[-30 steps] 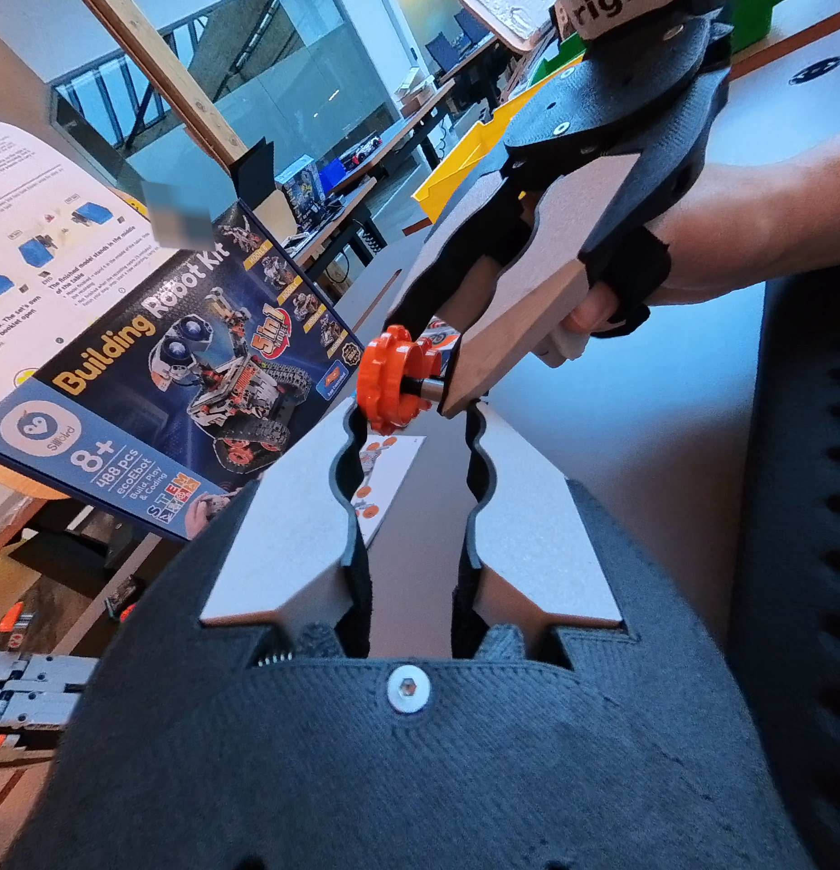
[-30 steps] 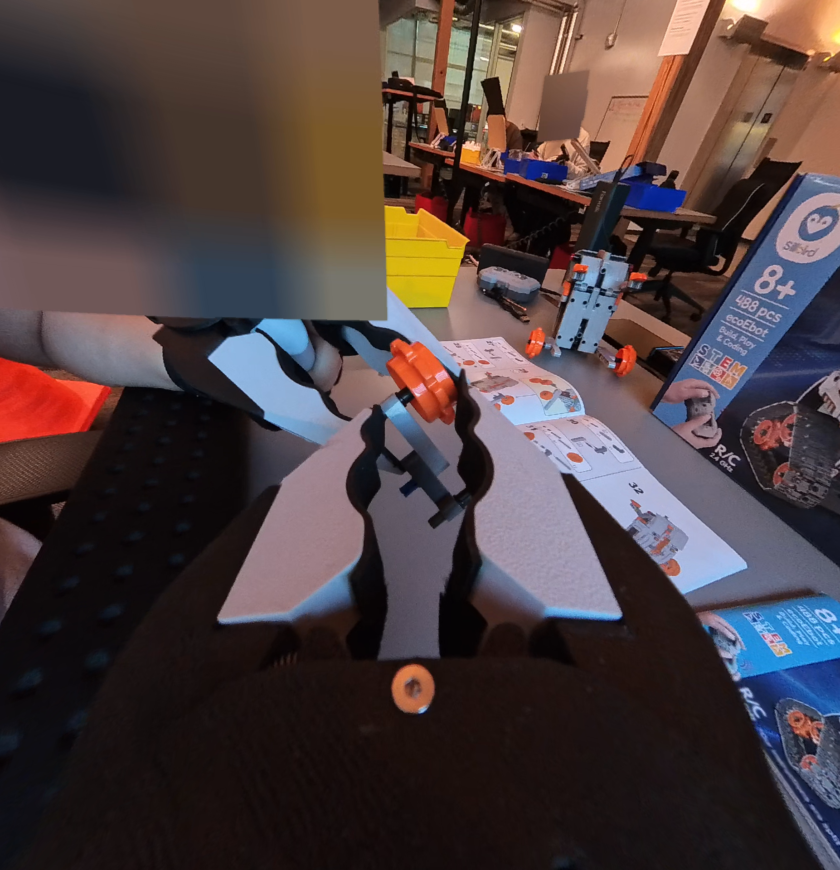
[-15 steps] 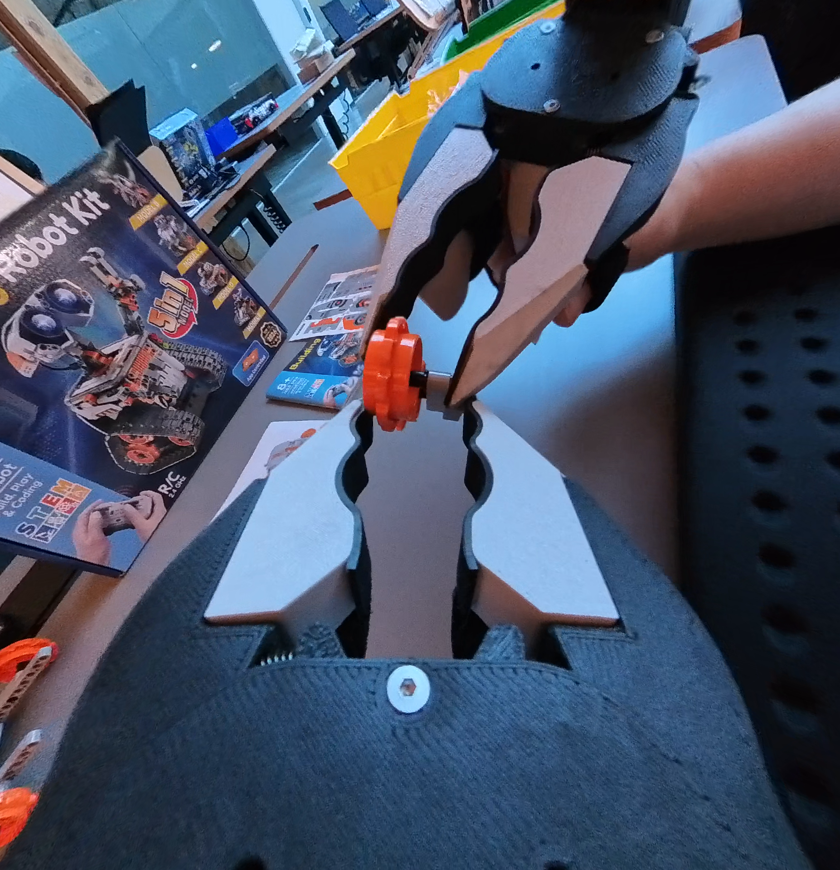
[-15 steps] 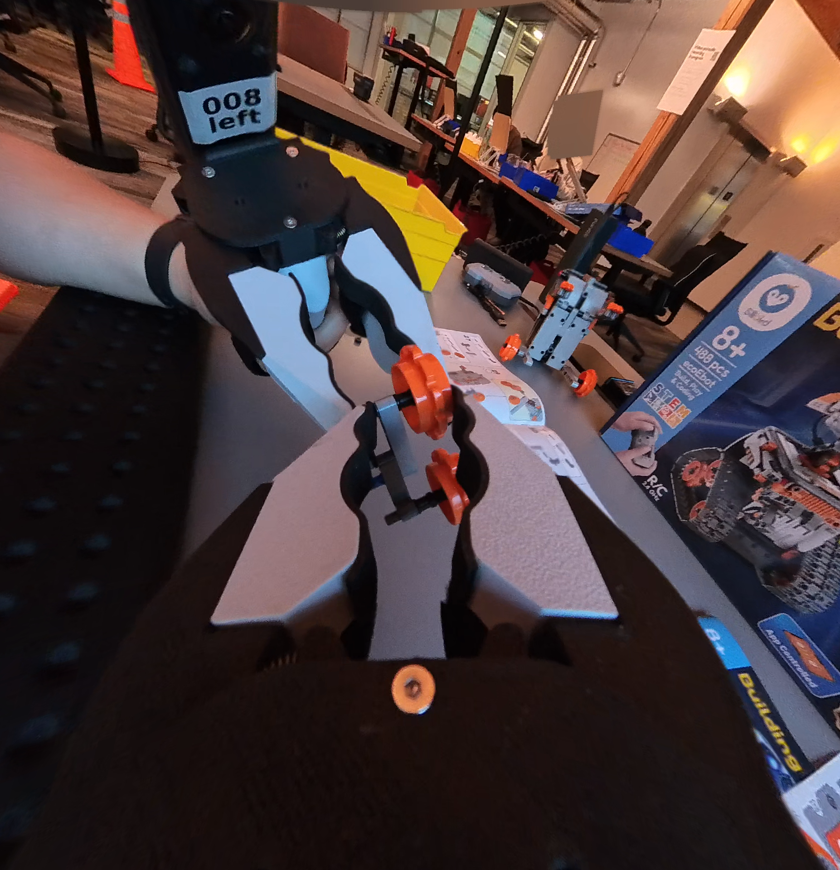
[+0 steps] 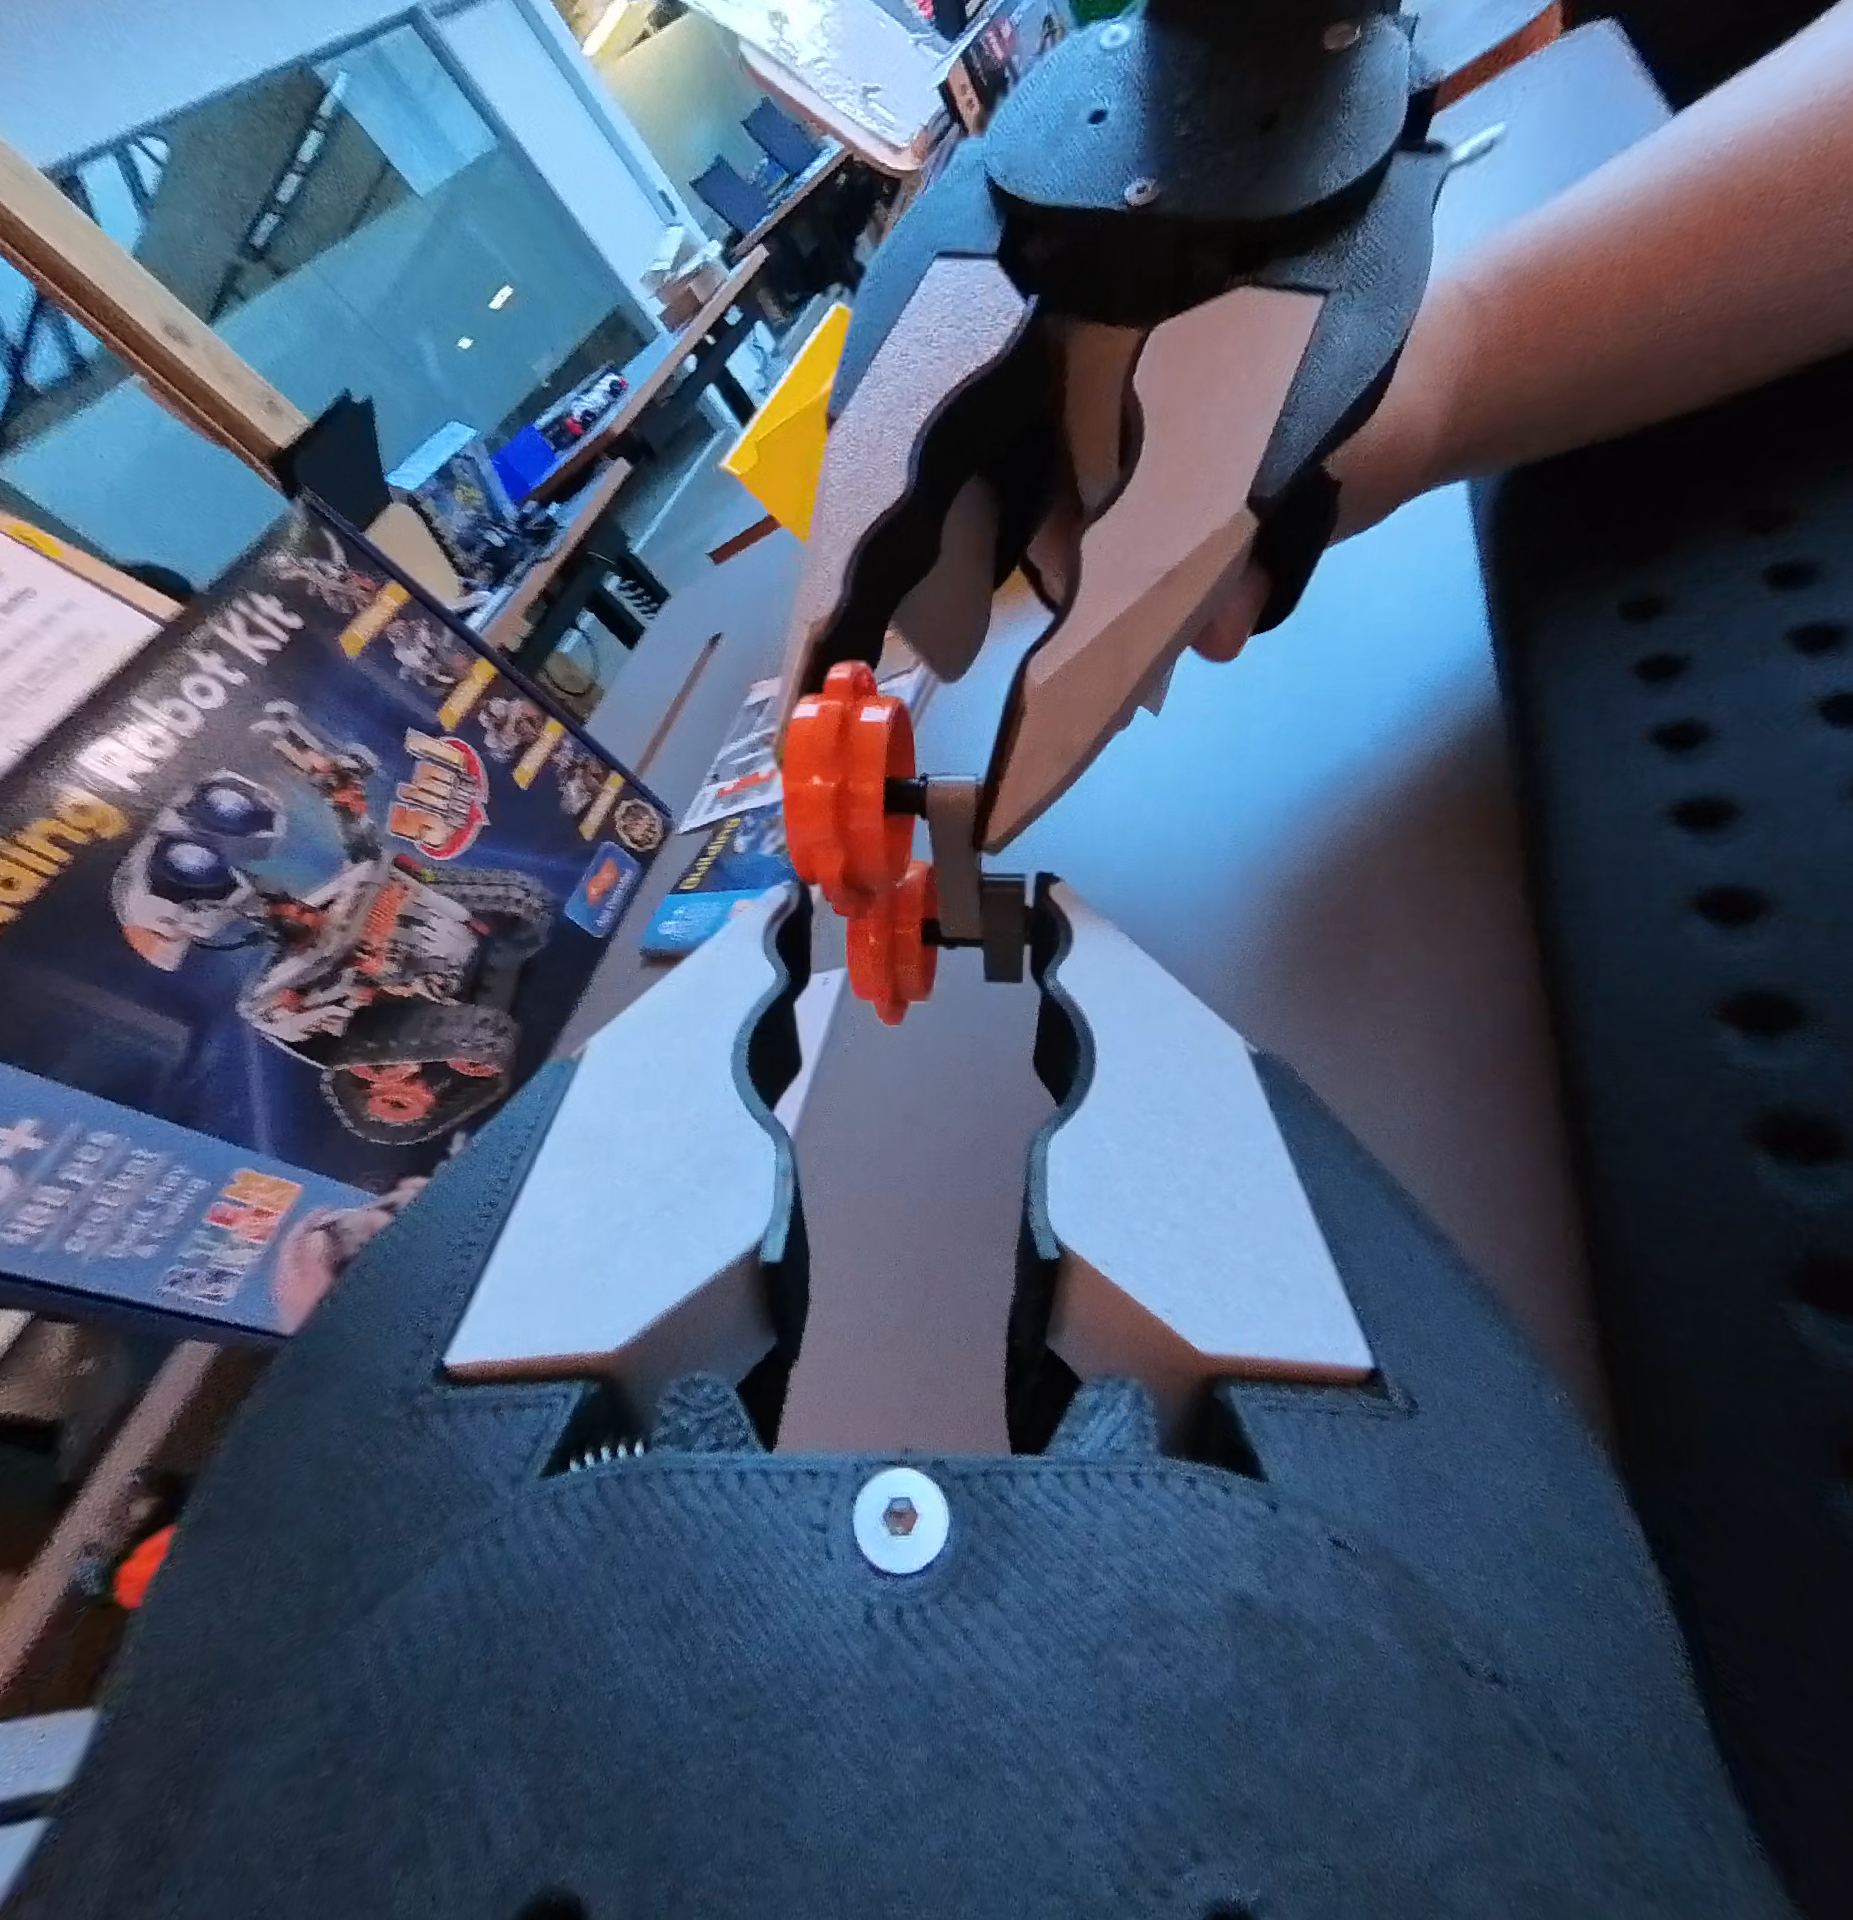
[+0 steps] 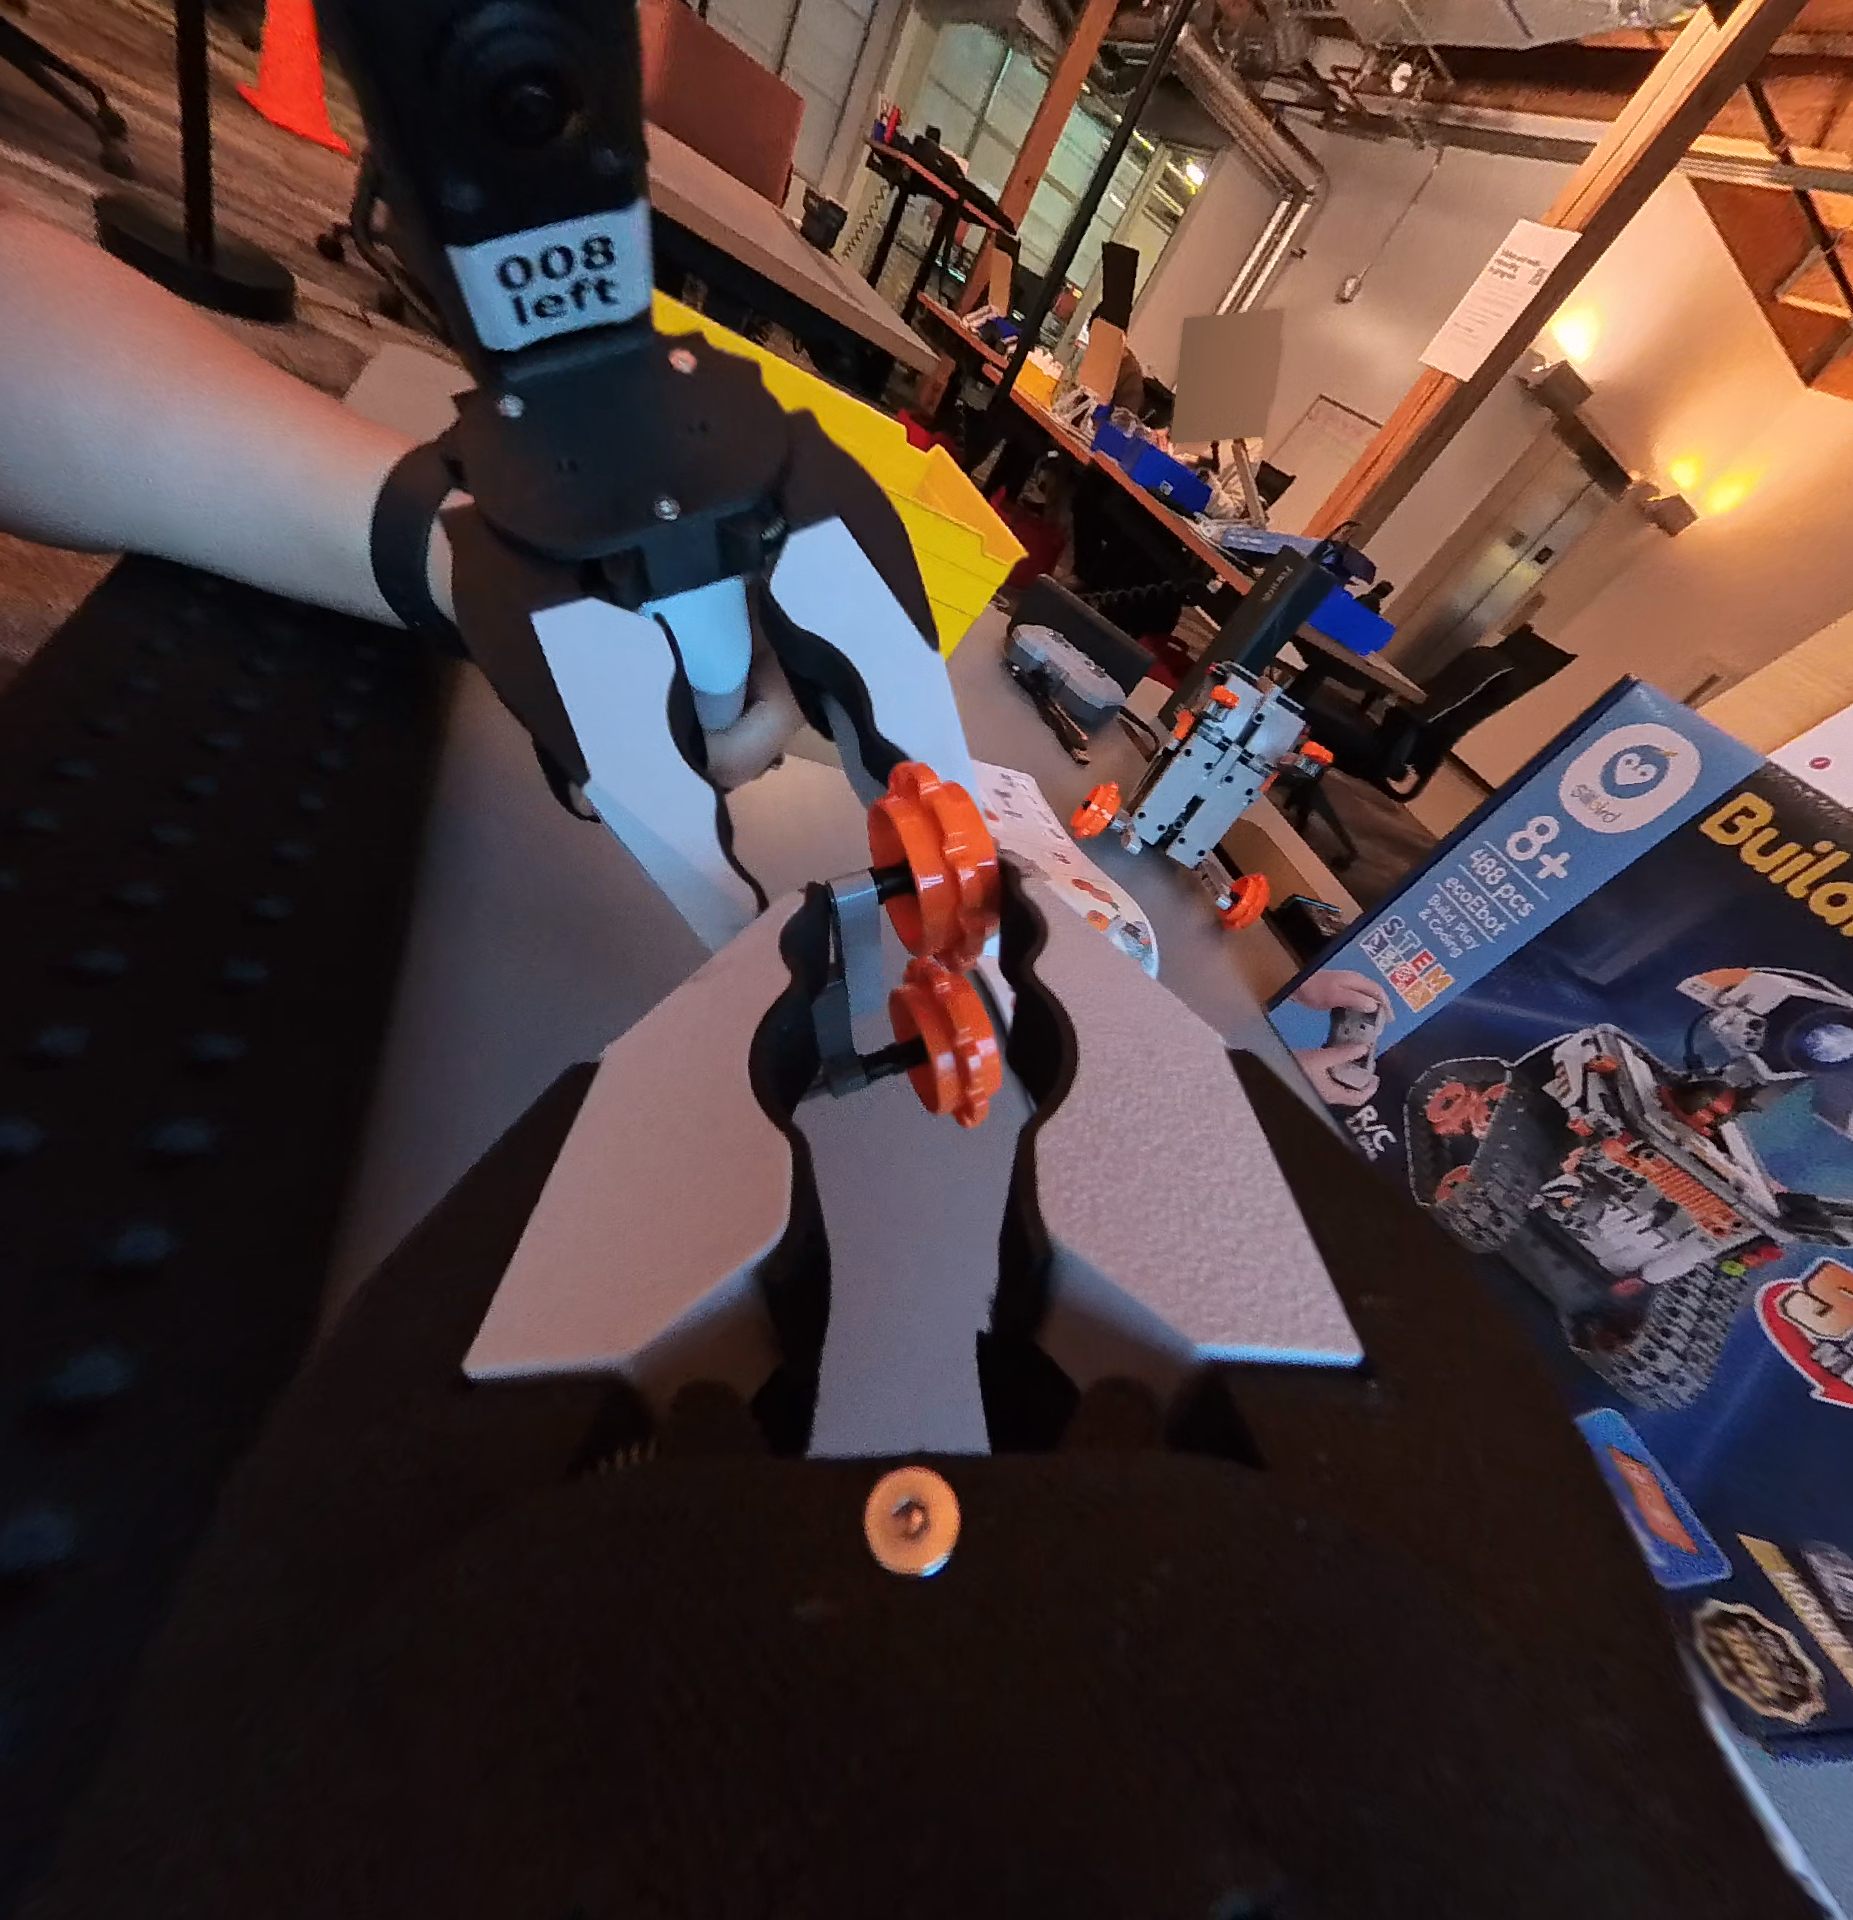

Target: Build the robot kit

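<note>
The two claws meet tip to tip over the desk [image 6: 548, 935], so little room is left between them. The big blue box [image 6: 1628, 1091] blocks one side. The grey toy model [image 6: 1208, 769] stands near the far edge.

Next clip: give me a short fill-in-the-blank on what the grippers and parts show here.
The grey beam carries ___ orange wheels.
The right gripper is shut on the grey beam; the left gripper stands ___.
The bin behind the left gripper is ___.
Missing words: two; open; yellow.
</note>
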